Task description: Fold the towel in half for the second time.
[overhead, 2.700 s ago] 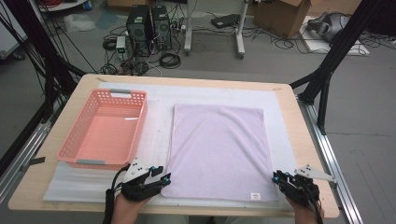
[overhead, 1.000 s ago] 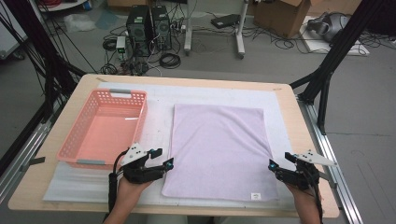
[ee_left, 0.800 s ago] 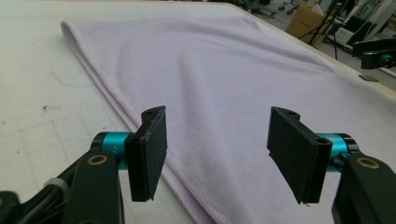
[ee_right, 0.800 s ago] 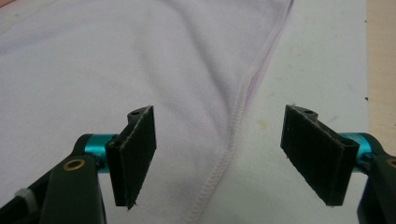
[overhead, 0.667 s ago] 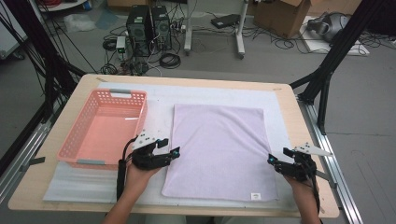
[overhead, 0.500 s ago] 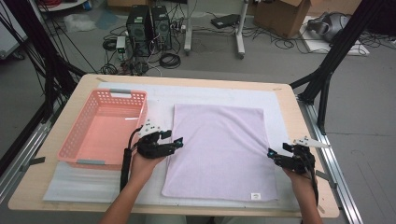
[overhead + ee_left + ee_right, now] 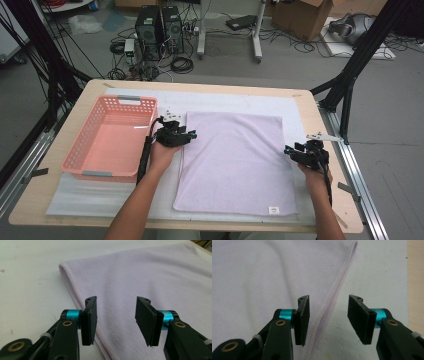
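A lilac towel (image 7: pixel 232 160) lies flat on the white mat (image 7: pixel 100 197). My left gripper (image 7: pixel 192 135) hovers at the towel's left edge near its far left corner. In the left gripper view the gripper (image 7: pixel 116 320) straddles the towel (image 7: pixel 150 275) just inside its hem, and no pad presses on the cloth. My right gripper (image 7: pixel 287 150) is at the towel's right edge, about halfway along it. In the right gripper view the gripper (image 7: pixel 328 320) has the hem (image 7: pixel 337 290) running between its jaws, untouched. Both grippers' jaws have just been closing and stand half apart.
A pink plastic basket (image 7: pixel 117 100) stands empty on the mat, close to the left of my left hand. The wooden table (image 7: pixel 320 125) ends a short way right of my right gripper. Black frame legs and cables lie on the floor beyond.
Both hands have moved away from the table's front edge, up along the towel's left and right sides. The left hand has travelled farther.
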Demonstrator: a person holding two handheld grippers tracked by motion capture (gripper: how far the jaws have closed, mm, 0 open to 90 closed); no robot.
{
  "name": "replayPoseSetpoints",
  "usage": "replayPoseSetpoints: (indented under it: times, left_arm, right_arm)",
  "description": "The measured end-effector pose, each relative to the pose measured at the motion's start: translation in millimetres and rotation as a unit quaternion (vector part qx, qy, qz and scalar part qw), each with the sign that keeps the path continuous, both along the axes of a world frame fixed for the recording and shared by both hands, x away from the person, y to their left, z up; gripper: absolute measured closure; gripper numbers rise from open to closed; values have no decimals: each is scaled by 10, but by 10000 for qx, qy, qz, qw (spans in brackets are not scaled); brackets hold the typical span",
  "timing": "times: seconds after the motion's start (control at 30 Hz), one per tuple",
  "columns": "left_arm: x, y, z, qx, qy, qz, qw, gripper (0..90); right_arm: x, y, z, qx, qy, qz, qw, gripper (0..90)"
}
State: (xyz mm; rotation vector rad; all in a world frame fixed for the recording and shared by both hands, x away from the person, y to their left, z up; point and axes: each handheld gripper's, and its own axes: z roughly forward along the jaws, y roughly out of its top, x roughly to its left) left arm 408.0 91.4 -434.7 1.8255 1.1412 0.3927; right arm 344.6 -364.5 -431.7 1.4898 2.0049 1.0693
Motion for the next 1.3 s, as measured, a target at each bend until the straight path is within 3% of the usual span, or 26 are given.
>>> replayPoseSetpoints:
  times: [0.13, 0.3, 0.37, 0.4, 0.47, 0.53, 0.6, 0.67, 0.73, 0.8, 0.83, 0.97, 1.0, 1.07, 1.2, 1.3]
  left_arm:
    - [150, 13, -99, 76, 43, 328, 9994, 534]
    - [218, 20, -175, 198, 265, 570, 9978, 538]
    - [224, -28, -167, 428, 176, 486, 9977, 530]
    - [219, -78, -165, 650, 101, 480, 9967, 534]
    - [227, -107, -161, 742, 91, 545, 9957, 563]
    - [242, -110, -145, 709, 163, 619, 9954, 628]
    - [255, -117, -136, 604, 248, 533, 9964, 821]
    - [263, -108, -134, 506, 320, 560, 9966, 839]
    - [281, -47, -137, 175, 537, 685, 9960, 844]
    - [281, -24, -131, 148, 578, 716, 9956, 846]
    - [279, -16, -129, 156, 561, 736, 9956, 847]
    - [267, 48, -80, 4, 519, 892, 9947, 858]
    - [264, 57, -70, -13, 514, 872, 9949, 858]
    - [241, 57, -43, 47, 481, 792, 9957, 858]
    - [209, 71, 5, -88, 434, 820, 9956, 860]
    - [153, 74, 56, -46, 386, 723, 9966, 860]
  right_arm:
    - [107, 33, 0, -44, 77, -15, 10000, 516]
    - [224, 82, -13, -43, 98, -39, 9999, 515]
    - [301, 94, -35, -71, 157, -85, 9998, 516]
    - [329, 99, -39, -87, 185, -121, 9997, 516]
    - [408, 110, -43, -123, 249, -208, 9994, 518]
    - [481, 126, -46, -151, 285, -274, 9991, 531]
    - [547, 151, -63, -152, 384, -317, 9986, 543]
    - [600, 192, -97, -246, 490, -297, 9981, 559]
    - [622, 199, -109, -314, 460, -341, 9979, 635]
    - [625, 163, -113, -186, 465, -312, 9983, 807]
    - [626, 140, -118, -16, 510, -331, 9982, 843]
    - [609, 95, -112, 132, 480, -548, 9973, 873]
    - [599, 77, -107, 278, 470, -586, 9968, 873]
    - [582, 60, -91, 357, 411, -544, 9970, 874]
    - [519, 37, -13, 489, 239, -452, 9975, 873]
    - [459, 2, 55, 585, 187, -337, 9975, 873]
